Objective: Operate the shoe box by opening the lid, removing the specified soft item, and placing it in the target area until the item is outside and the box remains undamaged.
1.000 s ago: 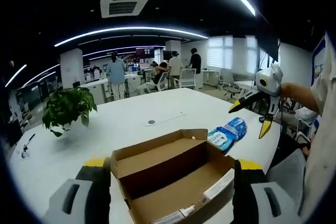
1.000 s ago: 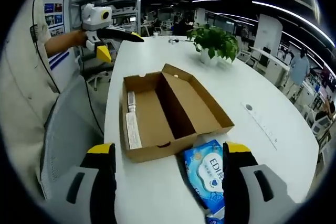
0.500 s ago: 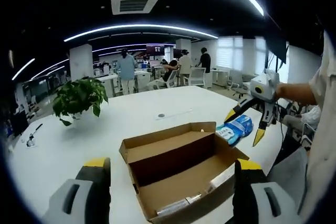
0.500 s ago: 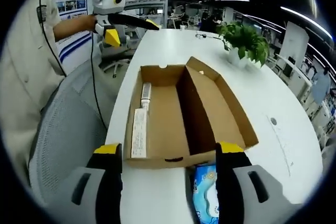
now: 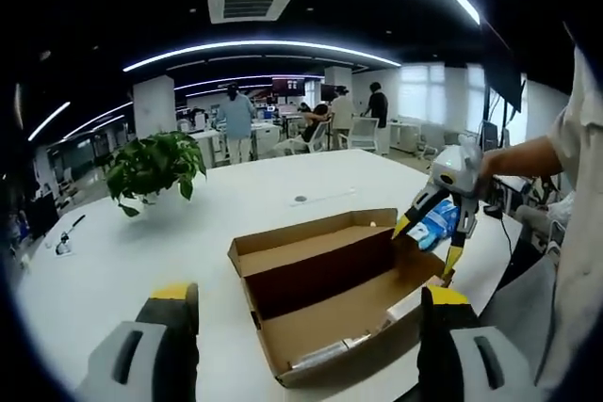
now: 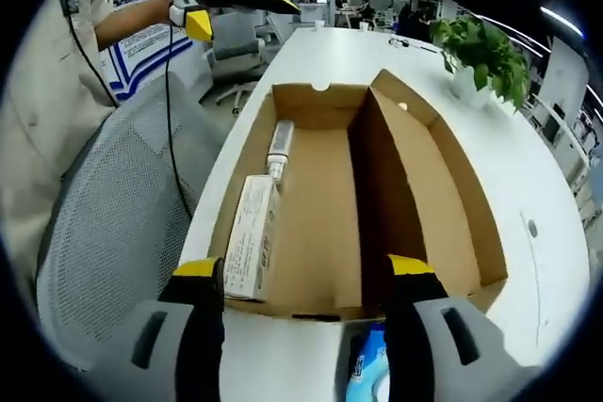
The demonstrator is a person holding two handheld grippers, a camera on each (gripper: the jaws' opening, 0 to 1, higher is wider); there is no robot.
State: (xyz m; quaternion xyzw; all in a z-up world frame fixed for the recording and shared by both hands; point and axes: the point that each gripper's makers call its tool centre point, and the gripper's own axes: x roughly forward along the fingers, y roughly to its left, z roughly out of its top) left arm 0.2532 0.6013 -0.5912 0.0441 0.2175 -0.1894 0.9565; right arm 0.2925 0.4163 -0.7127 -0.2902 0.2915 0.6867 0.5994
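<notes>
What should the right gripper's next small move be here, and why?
Probably ease the right gripper down into the open shoe box. Its jaws are spread above the box's end, and the white carton and tube lie against the box's side wall, while the blue wipes pack already lies outside.

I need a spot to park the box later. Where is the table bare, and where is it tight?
Bare: the white table between the potted plant and the open shoe box. Tight: the box end where the blue soft pack lies, with the right gripper over it.
</notes>
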